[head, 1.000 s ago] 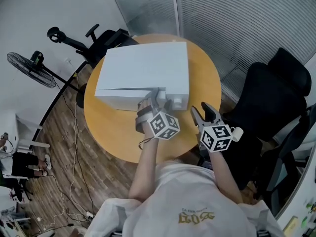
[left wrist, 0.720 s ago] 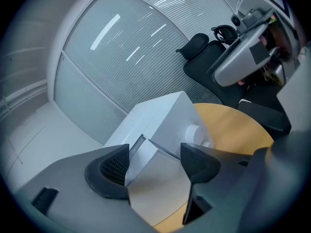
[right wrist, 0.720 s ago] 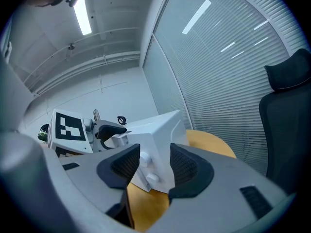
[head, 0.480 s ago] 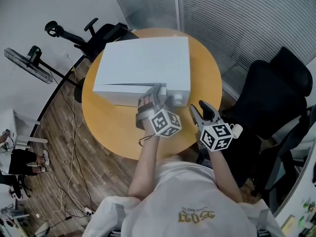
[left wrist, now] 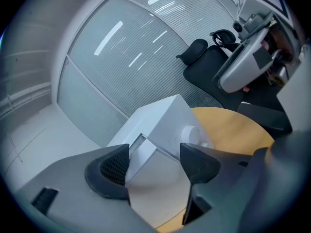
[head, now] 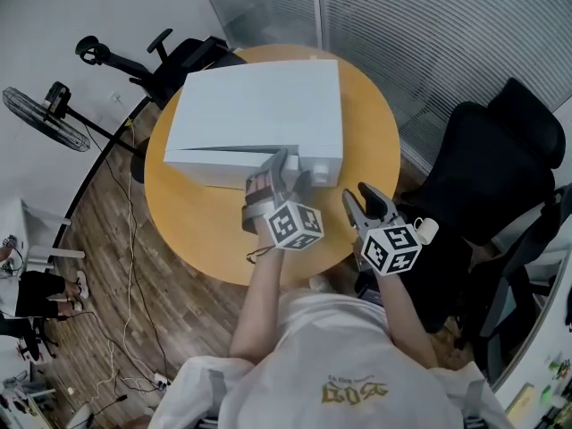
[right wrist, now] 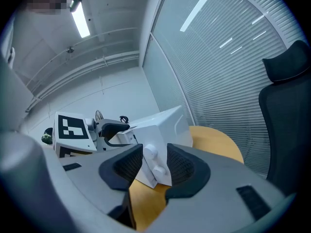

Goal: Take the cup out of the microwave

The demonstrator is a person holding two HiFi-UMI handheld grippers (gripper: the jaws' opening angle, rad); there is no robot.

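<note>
Your left gripper [head: 284,170] is at the front of the microwave [head: 259,105], jaws spread wide, with the free edge of the door [head: 210,170] standing between them. In the left gripper view [left wrist: 155,161] the door face fills the gap. I cannot tell whether either pad actually touches the door. The door is only ajar: a thin dark wedge shows along its top edge, running off to that gripper's left. The cup shows in no view, and the narrow gap gives no look inside.

Just to the right of your left gripper is the control panel [head: 322,170] with its two knobs [left wrist: 192,132]; the right jaw sits near that corner. Below and behind the gripper the table [head: 197,231] is bare out to its round rim.

Your right gripper [head: 365,199] hangs past the table's rim, apart from the microwave, pointing toward its right front corner. Its jaws have just been closing but are parted, with nothing between them. In the right gripper view [right wrist: 154,164] the knobs [right wrist: 150,154] are seen through the gap, some way ahead.

A black chair [head: 492,177] stands close on your right gripper's right, so room is tight there. Between the two grippers there is open space. A second chair [head: 179,70] sits beyond the microwave's far left corner, and a fan [head: 49,119] stands well off to the left
</note>
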